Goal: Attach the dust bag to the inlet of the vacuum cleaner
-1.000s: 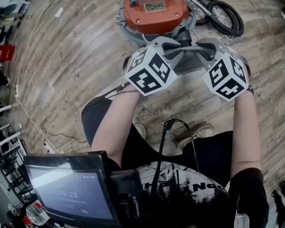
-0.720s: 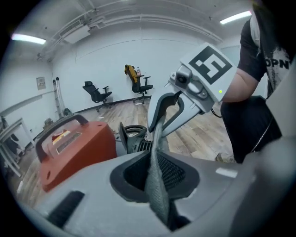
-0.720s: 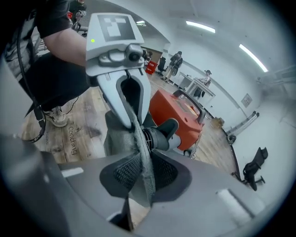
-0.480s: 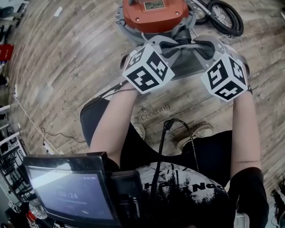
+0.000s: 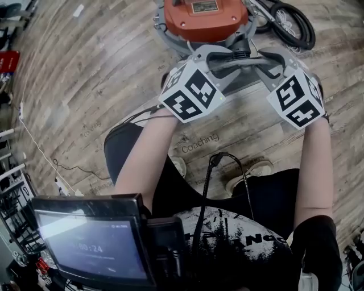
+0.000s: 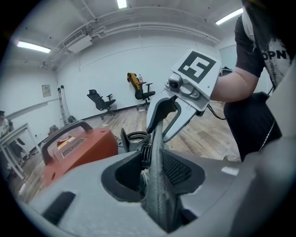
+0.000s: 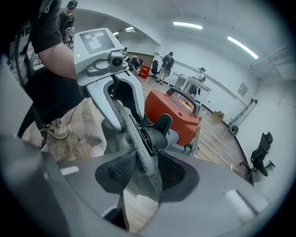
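The orange vacuum cleaner (image 5: 205, 17) stands on the wood floor ahead of me, its black inlet (image 7: 159, 132) facing my way. The grey dust bag (image 5: 242, 79) hangs at that inlet, its top edge (image 5: 239, 59) stretched between both grippers. My left gripper (image 5: 219, 57) and right gripper (image 5: 267, 59) have just been opening. In the left gripper view the bag's edge (image 6: 157, 185) stands between the spread jaws, with a gap at the left pad. In the right gripper view the felt edge (image 7: 138, 148) sits between the pads (image 7: 121, 169) with room on both sides.
A black hose (image 5: 290, 23) coils on the floor right of the vacuum. A screen (image 5: 91, 241) and a cable (image 5: 219, 170) hang at my chest. My shoes (image 5: 253, 170) stand near the bag. Office chairs (image 6: 99, 99) and several people (image 7: 166, 62) are far off.
Both grippers' jaws have spread apart from the bag's edge. The right gripper's cube has shifted slightly right. The bag's edge stays at the inlet.
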`<state>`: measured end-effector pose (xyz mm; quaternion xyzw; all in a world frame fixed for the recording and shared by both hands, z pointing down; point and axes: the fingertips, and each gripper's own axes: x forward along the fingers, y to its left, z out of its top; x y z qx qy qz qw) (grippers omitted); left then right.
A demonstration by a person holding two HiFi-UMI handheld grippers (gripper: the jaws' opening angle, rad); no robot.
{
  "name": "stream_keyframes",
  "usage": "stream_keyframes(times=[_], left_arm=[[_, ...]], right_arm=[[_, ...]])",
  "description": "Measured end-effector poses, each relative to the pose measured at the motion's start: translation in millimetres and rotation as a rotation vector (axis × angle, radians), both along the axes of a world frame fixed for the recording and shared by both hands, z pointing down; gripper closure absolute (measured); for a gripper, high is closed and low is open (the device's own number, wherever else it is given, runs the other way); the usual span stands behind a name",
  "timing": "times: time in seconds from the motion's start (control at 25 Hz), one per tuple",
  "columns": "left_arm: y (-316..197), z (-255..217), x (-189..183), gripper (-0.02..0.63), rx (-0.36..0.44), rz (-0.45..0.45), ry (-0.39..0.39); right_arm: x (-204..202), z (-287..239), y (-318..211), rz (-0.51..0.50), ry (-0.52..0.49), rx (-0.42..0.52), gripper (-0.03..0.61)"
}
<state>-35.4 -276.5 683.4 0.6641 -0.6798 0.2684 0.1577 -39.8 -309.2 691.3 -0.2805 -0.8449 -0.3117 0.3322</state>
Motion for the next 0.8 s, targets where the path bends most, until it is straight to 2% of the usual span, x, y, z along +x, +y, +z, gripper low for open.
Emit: stream_keyframes(times=[0.16, 0.32, 0.4, 0.52, 0.56, 0.64, 0.72, 0.8], left_arm=[[6, -14, 5, 0.422, 0.06, -0.001, 0.008], [11, -34, 8, 0.417, 0.147, -0.004, 0.007], [14, -42, 9, 0.456, 0.21, -0.008, 0.043], [19, -49, 8, 0.589, 0.309, -0.011, 0.076], [21, -53, 7, 0.612, 0.349, -0.009, 0.073], [24, -62, 6, 0.612, 0.433, 0.004, 0.05], [30, -66, 6, 0.612, 0.493, -0.012, 0.049], [39, -64, 4, 0.612, 0.515, -0.06, 0.069]], right_arm=[[6, -17, 1, 0.007, -0.024, -0.05, 0.356], [9, -44, 4, 0.016, -0.084, -0.117, 0.345], [11, -60, 6, 0.015, -0.131, -0.177, 0.379], [12, -79, 11, -0.003, -0.211, -0.283, 0.447], [11, -83, 11, 0.004, -0.234, -0.32, 0.481], [8, -90, 10, 0.021, -0.282, -0.374, 0.557], [6, -92, 11, 0.025, -0.311, -0.407, 0.574], [4, -92, 13, 0.02, -0.324, -0.43, 0.574]])
